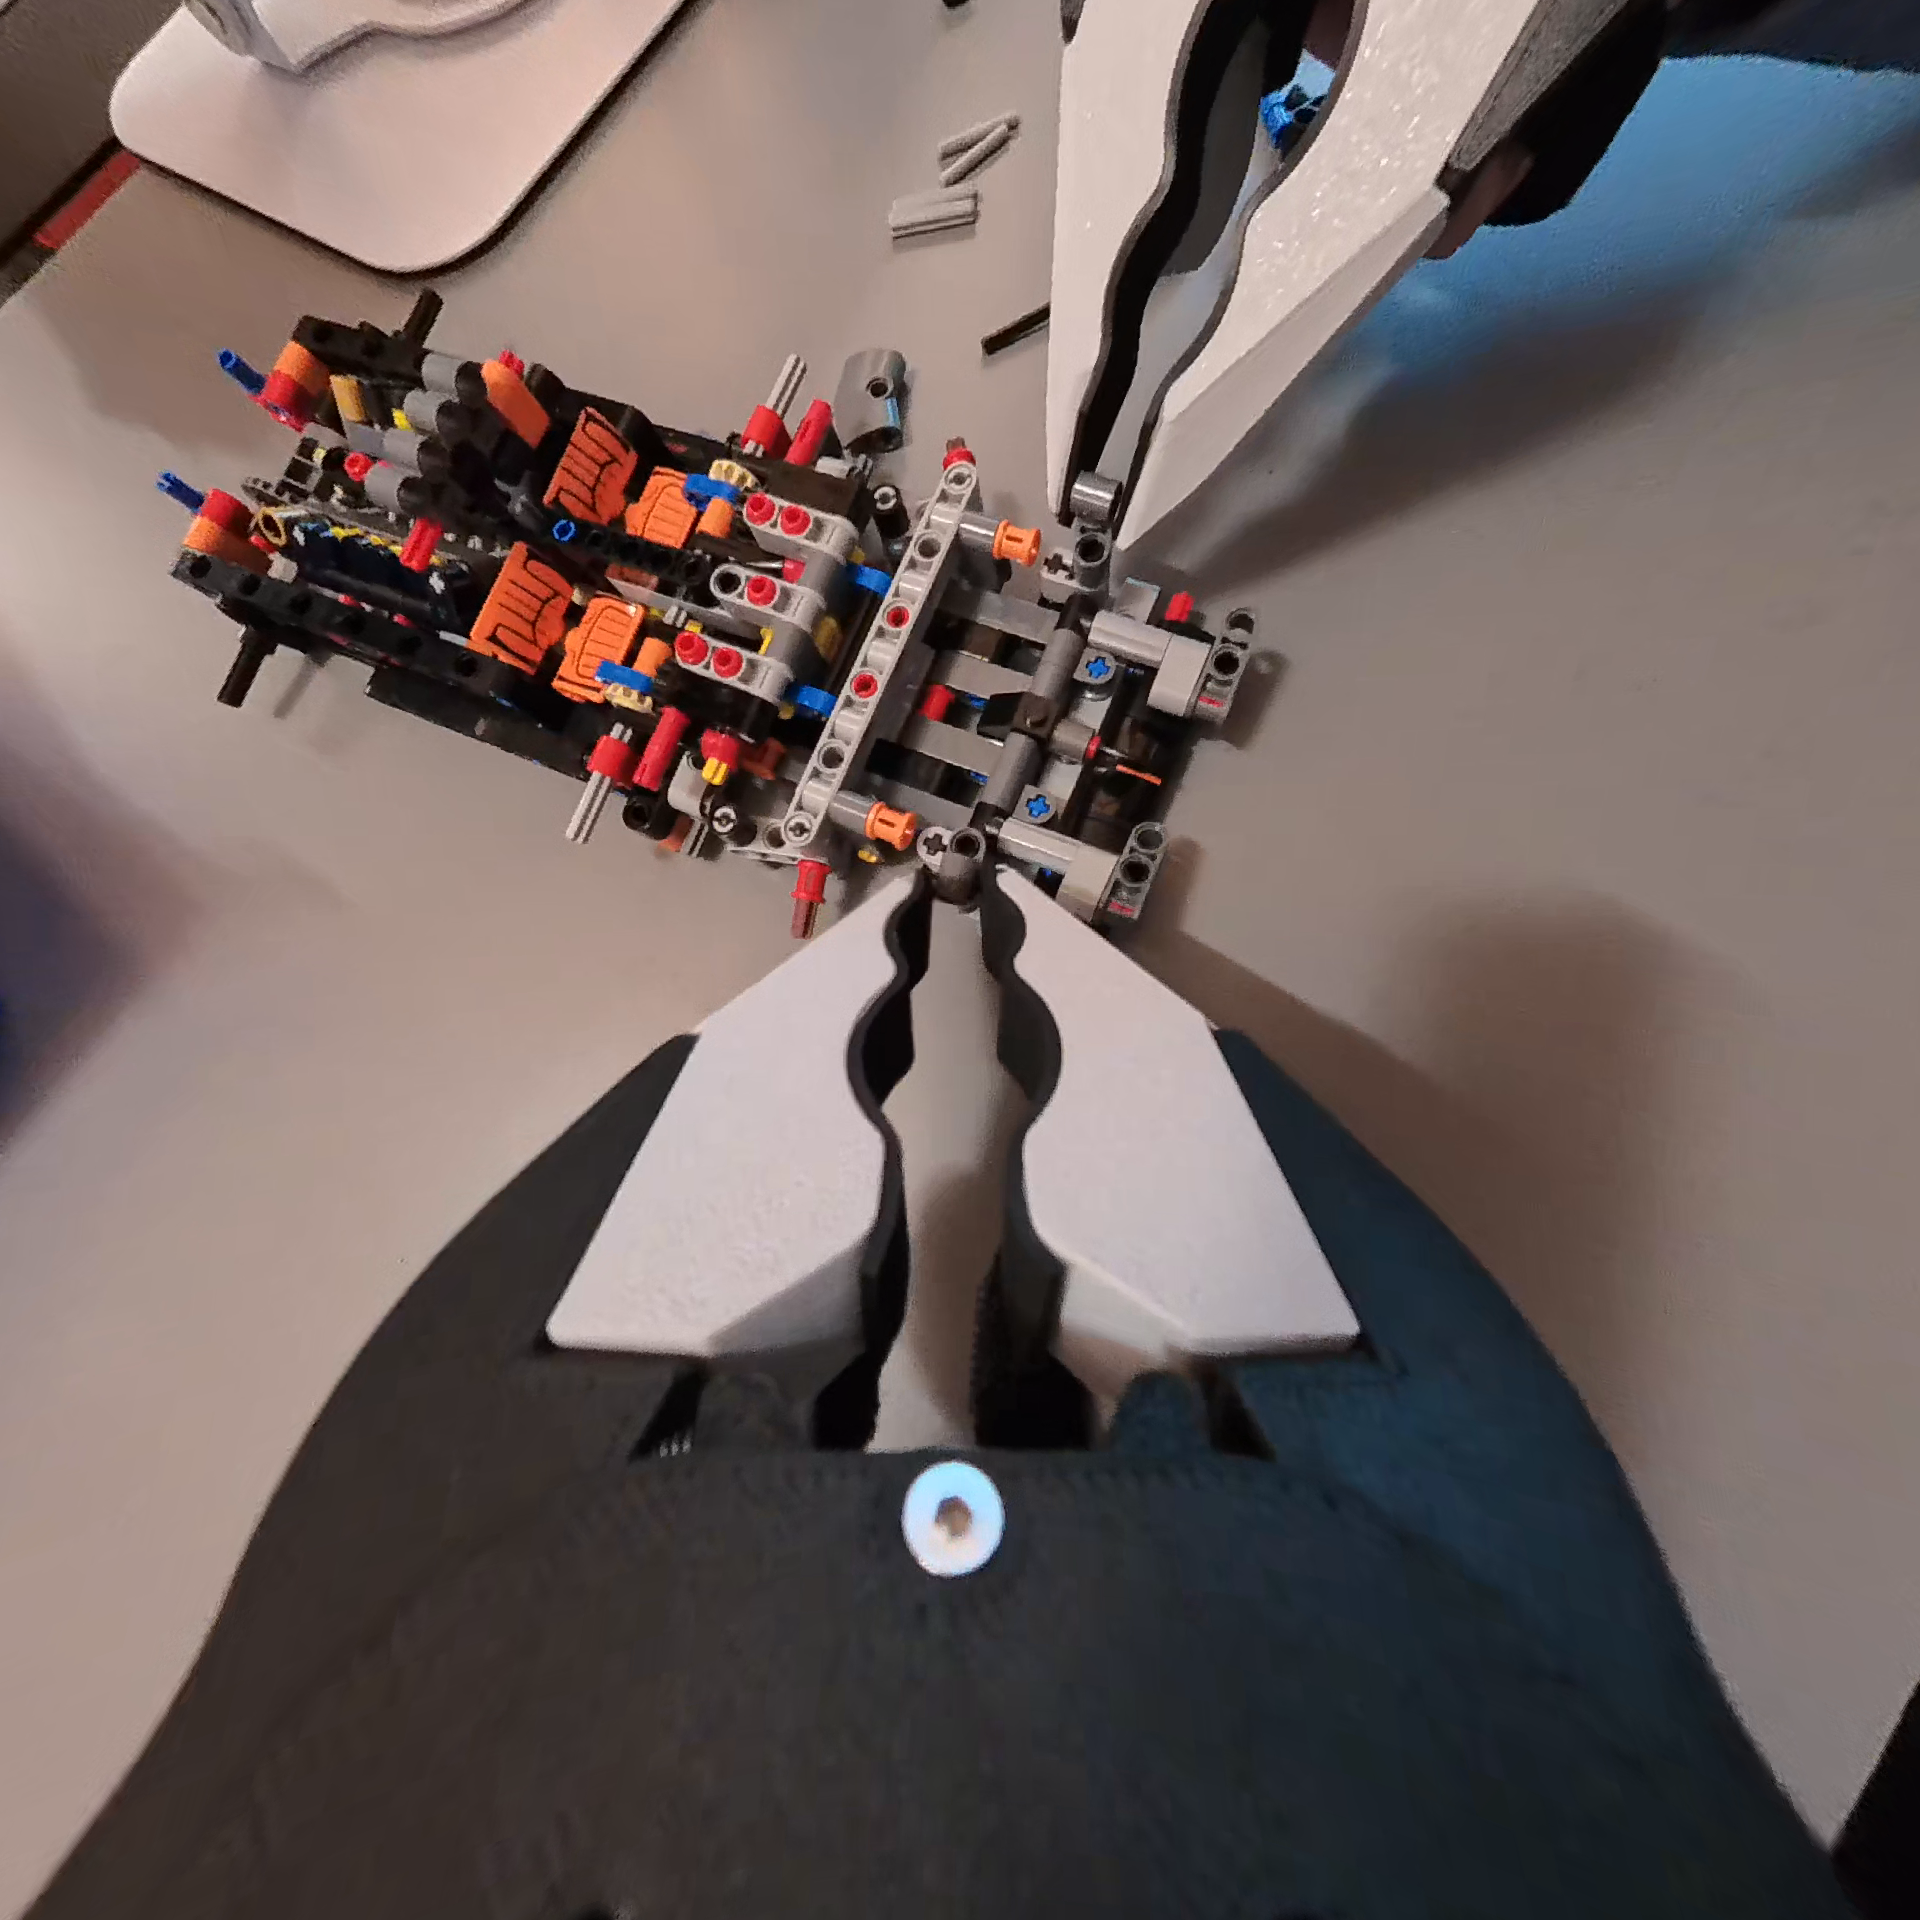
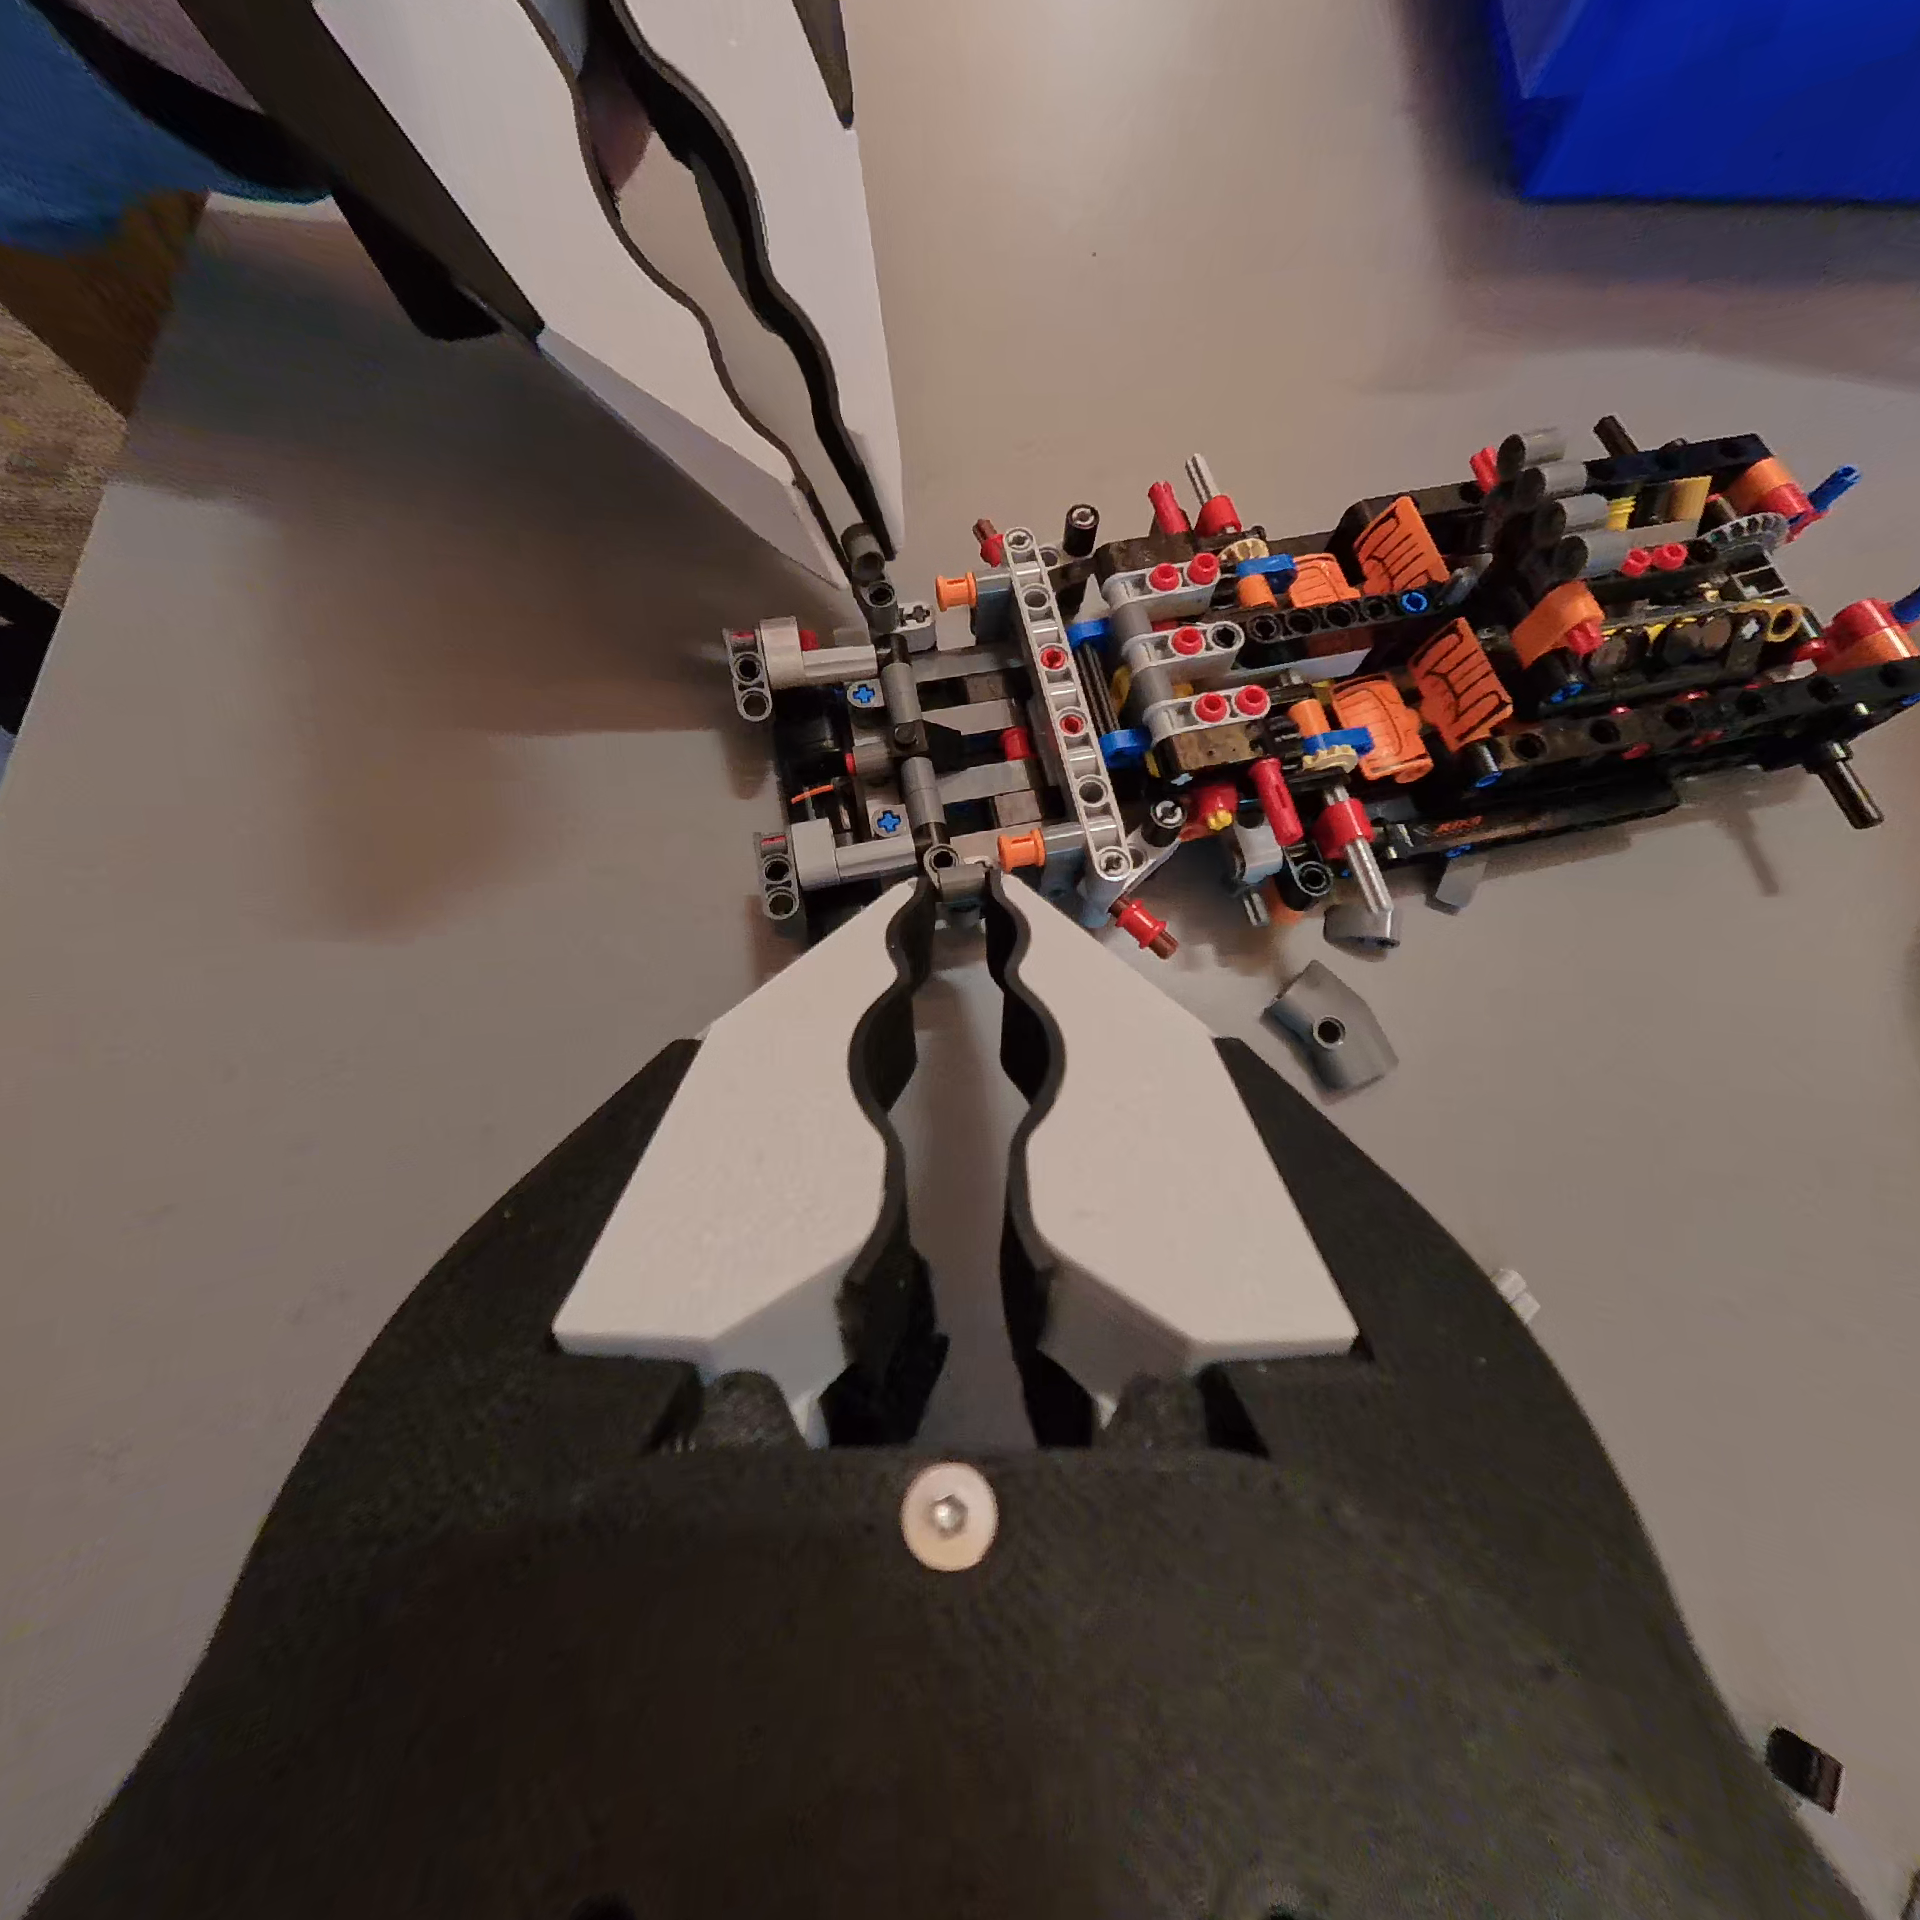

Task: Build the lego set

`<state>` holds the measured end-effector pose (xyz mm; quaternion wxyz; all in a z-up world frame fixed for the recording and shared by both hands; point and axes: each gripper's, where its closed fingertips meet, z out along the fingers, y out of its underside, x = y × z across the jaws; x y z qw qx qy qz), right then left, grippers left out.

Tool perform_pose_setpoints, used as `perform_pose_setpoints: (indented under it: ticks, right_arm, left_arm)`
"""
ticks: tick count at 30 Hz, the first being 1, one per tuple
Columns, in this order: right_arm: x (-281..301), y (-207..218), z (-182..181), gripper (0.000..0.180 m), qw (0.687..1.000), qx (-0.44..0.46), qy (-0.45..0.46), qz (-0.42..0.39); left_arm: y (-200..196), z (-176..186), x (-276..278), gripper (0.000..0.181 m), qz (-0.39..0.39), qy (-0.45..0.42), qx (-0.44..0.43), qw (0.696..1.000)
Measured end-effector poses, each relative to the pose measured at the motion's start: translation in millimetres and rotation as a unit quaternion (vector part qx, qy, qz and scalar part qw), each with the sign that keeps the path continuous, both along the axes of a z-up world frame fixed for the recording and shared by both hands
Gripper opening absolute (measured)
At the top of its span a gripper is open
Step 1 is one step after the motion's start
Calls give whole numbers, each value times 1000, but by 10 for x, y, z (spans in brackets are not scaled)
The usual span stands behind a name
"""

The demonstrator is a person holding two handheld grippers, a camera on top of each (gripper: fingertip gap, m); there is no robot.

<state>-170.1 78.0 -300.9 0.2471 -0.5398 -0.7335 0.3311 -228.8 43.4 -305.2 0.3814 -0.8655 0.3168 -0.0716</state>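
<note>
My right gripper point(image 1: 1091, 509) runs off the top edge in the left wrist view with something blue point(image 1: 1288, 109) half hidden between its fingers, the blue box point(image 2: 1704, 104) far right is cropped, and the table's left side point(image 1: 62, 831) is blurred.

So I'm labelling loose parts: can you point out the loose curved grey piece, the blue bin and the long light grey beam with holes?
Curved grey piece point(image 2: 1330, 1029), right wrist view, its top face.
Blue bin point(image 2: 1714, 104), right wrist view, its side wall.
Long light grey beam point(image 2: 1065, 717), right wrist view, its middle holes.
</note>
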Motion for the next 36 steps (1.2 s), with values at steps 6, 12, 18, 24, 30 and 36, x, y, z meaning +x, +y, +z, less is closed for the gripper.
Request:
perform_pose_setpoints:
  ticks: [6, 12, 18, 24, 30, 36]
  right_arm:
    - [3, 4, -3, 7, 1000, 0, 3, 5]
    - [-10, -4, 5, 6, 1000, -7, 13, 11]
    - [-3, 4, 3, 6, 1000, -18, 19, 13]
    - [42, 35, -6, 13, 999, -32, 21, 6]
    - [16, 38, -53, 11, 999, -28, 14, 7]
    - [5, 29, -25, 7, 999, -28, 25, 9]
  left_arm:
    - [12, 1, -2, 6, 47, -14, -27, 998]
    - [31, 4, -31, 6, 91, -35, -41, 994]
    - [45, 2, -24, 6, 85, -18, -43, 995]
    - [37, -5, 26, 6, 14, 25, -42, 999]
    - [42, -52, 75, 9, -28, 28, -45, 998]
    - [64, -66, 79, 6, -45, 27, -45, 998]
